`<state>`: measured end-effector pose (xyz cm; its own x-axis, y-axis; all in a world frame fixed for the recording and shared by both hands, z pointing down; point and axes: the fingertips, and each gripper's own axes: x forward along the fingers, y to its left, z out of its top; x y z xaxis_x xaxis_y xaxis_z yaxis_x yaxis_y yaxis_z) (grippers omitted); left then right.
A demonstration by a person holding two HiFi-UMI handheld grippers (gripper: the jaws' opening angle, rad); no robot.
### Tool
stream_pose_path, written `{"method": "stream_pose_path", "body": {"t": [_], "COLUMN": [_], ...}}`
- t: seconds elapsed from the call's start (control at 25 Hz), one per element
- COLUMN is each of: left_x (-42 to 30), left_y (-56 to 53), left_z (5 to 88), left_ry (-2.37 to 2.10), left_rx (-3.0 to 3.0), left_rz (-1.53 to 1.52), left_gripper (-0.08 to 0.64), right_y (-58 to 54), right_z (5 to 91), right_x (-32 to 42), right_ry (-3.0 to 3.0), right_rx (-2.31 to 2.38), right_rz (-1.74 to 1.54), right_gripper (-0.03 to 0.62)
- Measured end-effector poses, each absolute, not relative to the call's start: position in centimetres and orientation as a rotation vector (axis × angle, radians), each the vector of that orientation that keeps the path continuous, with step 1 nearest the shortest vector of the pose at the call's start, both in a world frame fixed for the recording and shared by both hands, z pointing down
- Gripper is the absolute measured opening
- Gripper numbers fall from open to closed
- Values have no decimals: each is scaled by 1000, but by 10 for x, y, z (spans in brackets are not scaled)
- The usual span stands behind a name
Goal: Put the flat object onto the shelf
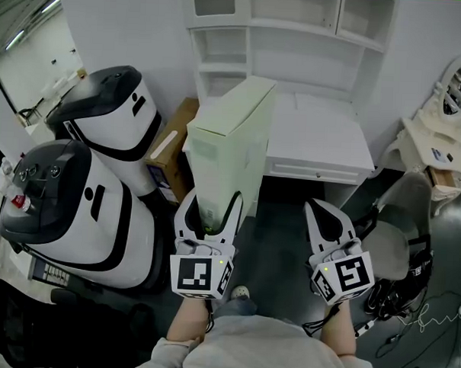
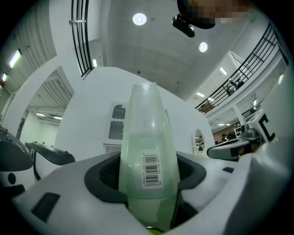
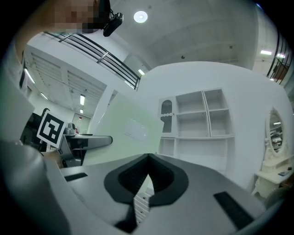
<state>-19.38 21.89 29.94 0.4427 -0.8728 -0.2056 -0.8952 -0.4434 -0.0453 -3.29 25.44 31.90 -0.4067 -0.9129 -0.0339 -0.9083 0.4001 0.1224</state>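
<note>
Box (image 1: 233, 134): flat, pale green, looks like thin card, with a barcode label on the narrow edge facing my left camera. It is up in the air in front of me, standing on end and leaning a bit to the right. Its top reaches toward the white tabletop (image 1: 324, 141) and the shelf (image 1: 291, 23) above it. It touches neither, so it is not placed yet.

My left tongs (image 1: 213, 198) are clamped across the box's thin dimension at its bottom end, jaws held fairly wide by its thickness, pads pressing both broad faces. My right tongs (image 1: 319, 209) are closed tip to tip with nothing in them, off to the right and clear of the box.

Handling, my guess:
- Light, probably hollow or near empty.
- Stiff along the broad faces, but thin walls could dent under a hard squeeze.
- Surface looks smooth, so it may slide in the pads.
- Most of it stands above the grip, so it will want to tip or swing when I tilt it.

Where to hold: the low end grip works for carrying. For laying it on the shelf, steadier to pinch closer to mid-length, or to bring the right tongs onto the upper free edge as a second hold. Squeeze the faces near an edge, where the card is stiffest.
</note>
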Motion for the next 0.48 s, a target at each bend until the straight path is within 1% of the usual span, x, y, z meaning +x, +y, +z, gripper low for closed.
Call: {"method": "stream_pose_path", "body": {"t": [0.48], "left_x": [-195], "left_y": [193], "left_z": [296], "left_ry": [1508], "left_rx": [-2517], "left_rz": [174], "left_gripper": [285], "right_y": [232], "right_z": [321], "right_x": [-26], "right_ry": [-2593], "right_rx": [1749], "right_rz": [-132], "right_gripper": [9]}}
